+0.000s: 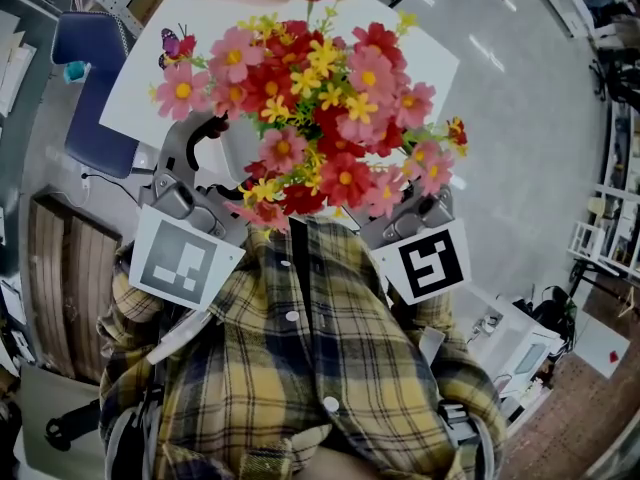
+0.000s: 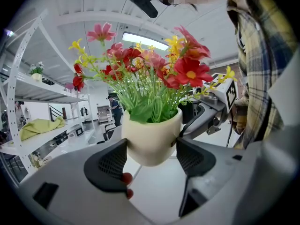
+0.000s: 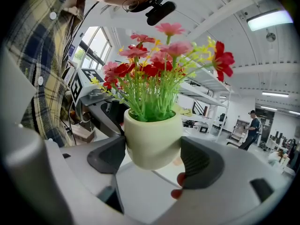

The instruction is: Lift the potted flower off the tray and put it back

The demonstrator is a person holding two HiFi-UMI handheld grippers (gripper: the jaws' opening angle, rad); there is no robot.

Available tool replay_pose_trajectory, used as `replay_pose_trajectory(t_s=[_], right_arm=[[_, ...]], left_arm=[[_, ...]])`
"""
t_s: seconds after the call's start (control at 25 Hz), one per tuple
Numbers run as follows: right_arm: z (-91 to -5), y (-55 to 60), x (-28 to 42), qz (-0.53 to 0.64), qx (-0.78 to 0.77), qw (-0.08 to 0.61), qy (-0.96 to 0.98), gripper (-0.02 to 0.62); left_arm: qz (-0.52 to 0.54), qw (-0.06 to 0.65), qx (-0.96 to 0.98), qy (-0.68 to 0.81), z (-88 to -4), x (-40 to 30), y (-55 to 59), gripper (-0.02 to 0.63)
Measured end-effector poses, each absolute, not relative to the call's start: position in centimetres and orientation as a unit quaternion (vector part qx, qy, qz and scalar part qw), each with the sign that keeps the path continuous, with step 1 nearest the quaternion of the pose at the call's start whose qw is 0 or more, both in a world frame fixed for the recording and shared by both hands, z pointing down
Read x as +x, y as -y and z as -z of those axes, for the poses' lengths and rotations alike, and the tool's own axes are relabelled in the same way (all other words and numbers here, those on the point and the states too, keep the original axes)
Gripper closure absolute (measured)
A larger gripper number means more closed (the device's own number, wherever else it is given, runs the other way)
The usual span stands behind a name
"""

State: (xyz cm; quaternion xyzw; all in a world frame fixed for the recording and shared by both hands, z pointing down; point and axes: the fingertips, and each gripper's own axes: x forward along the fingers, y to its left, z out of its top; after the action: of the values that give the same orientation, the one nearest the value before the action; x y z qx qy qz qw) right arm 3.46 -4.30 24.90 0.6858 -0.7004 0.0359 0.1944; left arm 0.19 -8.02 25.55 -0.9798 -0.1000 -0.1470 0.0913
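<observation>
A plaid shirt (image 1: 300, 368) fills the lower half of the head view, and a white surface (image 1: 420, 58) lies across the top. The potted flower (image 1: 310, 108) is at upper centre, held up between both claws in front of the shirt. The left claw (image 2: 152, 158) is closed on its cream pot (image 2: 152, 137) at frame centre. The right claw (image 3: 153, 156) clamps the same pot from the opposite side. A small butterfly (image 1: 172, 43) sits at the bouquet's upper left.
</observation>
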Motion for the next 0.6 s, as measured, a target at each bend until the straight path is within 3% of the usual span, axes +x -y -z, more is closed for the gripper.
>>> replay_pose_trajectory(t_s=[0.6], right_arm=[[-25.53,4.77,4.02,-0.051,0.693,0.192,0.693,0.238]], left_arm=[[0.157,0.085,-0.977,0.115,-26.12,0.80,8.64,0.283]])
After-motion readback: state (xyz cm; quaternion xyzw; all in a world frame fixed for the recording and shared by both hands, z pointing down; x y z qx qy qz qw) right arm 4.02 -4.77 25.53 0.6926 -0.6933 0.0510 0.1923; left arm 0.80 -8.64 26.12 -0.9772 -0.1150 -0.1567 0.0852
